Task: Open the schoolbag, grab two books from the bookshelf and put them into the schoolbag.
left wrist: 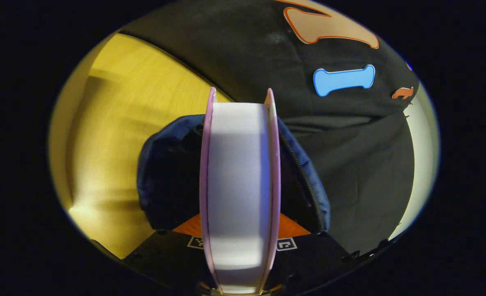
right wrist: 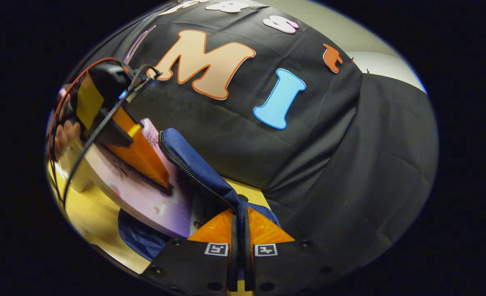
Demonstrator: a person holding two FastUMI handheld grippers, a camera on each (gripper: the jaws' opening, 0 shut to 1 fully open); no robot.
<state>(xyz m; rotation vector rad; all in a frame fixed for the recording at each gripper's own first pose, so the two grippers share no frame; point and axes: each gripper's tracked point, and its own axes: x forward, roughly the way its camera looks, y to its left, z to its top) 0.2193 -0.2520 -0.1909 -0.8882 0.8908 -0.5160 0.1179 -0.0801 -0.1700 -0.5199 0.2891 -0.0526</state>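
Here the book [left wrist: 239, 185], thick and pink-covered, stands on edge between the fingers of the left gripper [left wrist: 239, 236], its pale page block facing the camera and its two covers rising on either side; the fingers sit spread to the book's thickness and press on both covers, so the book is clamped. Its far end reaches down into the open mouth of the dark blue schoolbag [left wrist: 160, 172], whose fabric curves out to both sides beyond the fingers, with a zip [left wrist: 304, 172] running down the side just past the right-hand finger. In the right gripper view the same book [right wrist: 144, 193] lies tilted ahead and to the left of that gripper's own fingers, its pink cover showing, with the left gripper [right wrist: 156, 176] nipping it from above and a hand [right wrist: 64, 137] behind it farther left. The right gripper [right wrist: 239, 230] has its fingers drawn almost together on a fold of the schoolbag's rim [right wrist: 193, 168], which runs up and away from between the fingertips with its zip along the edge; the flap is pinched and held up beside the book. The schoolbag rests on a yellow wooden table [left wrist: 115, 135], which spreads away to the left of the left gripper's fingers.
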